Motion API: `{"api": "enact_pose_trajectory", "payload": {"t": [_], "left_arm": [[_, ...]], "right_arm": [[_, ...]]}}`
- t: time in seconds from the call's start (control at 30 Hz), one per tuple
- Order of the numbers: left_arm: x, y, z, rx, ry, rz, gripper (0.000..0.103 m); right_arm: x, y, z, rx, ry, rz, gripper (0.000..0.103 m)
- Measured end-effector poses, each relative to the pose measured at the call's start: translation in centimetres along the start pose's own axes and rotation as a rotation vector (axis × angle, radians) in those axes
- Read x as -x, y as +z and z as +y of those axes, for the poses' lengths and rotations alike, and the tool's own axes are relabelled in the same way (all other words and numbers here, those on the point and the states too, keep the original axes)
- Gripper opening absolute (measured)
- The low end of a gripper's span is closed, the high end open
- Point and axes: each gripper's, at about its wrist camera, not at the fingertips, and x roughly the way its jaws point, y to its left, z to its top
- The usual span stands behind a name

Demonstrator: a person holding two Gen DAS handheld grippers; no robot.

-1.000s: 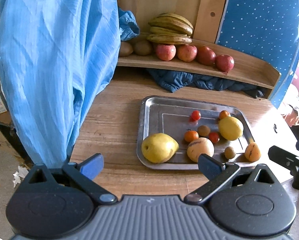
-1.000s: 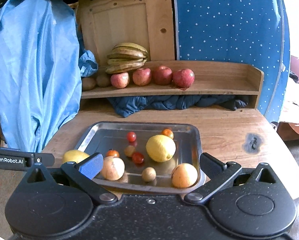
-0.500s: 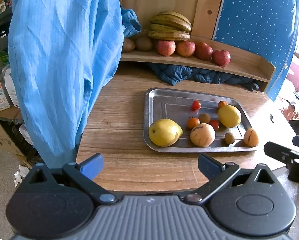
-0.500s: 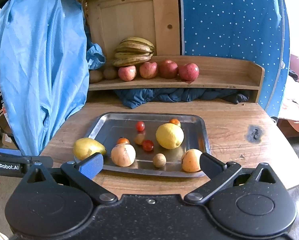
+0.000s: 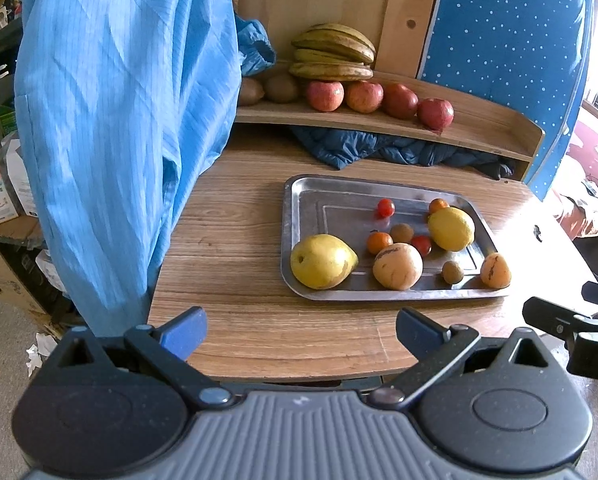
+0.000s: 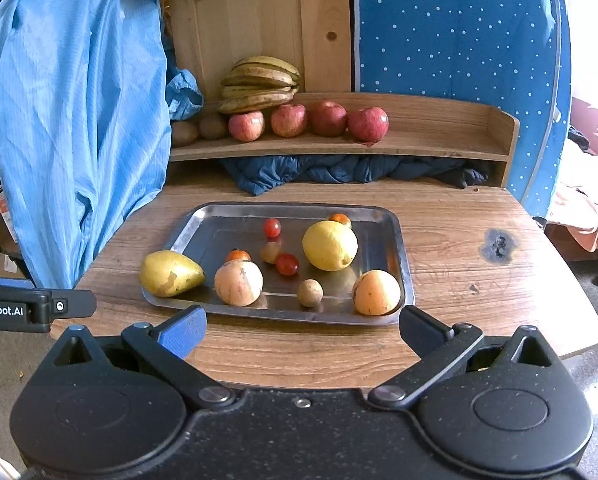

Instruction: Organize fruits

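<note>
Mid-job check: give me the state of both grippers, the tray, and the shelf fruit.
left gripper: jaws open, empty, short of the tray
right gripper: jaws open, empty
tray: flat on the table, holding loose fruit
pear: lying on its side
apples: in a row on the shelf

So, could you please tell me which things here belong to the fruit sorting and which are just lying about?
Part of the job:
- metal tray holding pear, lemon, cherry tomatoes
- shelf with apples, bananas, kiwis
- left gripper and right gripper, jaws open

Just lying about:
- light blue garment
- dark blue cloth
- dotted blue panel
</note>
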Motion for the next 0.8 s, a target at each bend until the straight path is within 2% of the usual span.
{"api": "enact_pose_trajectory", "payload": {"t": [0.37, 0.67, 0.8], "left_arm": [[-0.2, 0.3, -0.4, -0.001, 0.017, 0.002, 0.102], [0.0, 0.6, -0.9, 0.010, -0.050, -0.016, 0.102], [-0.4, 0.8, -1.2, 0.010, -0.045, -0.012, 0.102]], "right_arm": [[-0.3, 0.1, -0.2, 0.004, 0.004, 0.008, 0.102], [-0.9, 0.1, -0.7, 0.003, 0.008, 0.026, 0.102], [-1.1, 0.1, -1.1, 0.001, 0.006, 0.033, 0.102]]}}
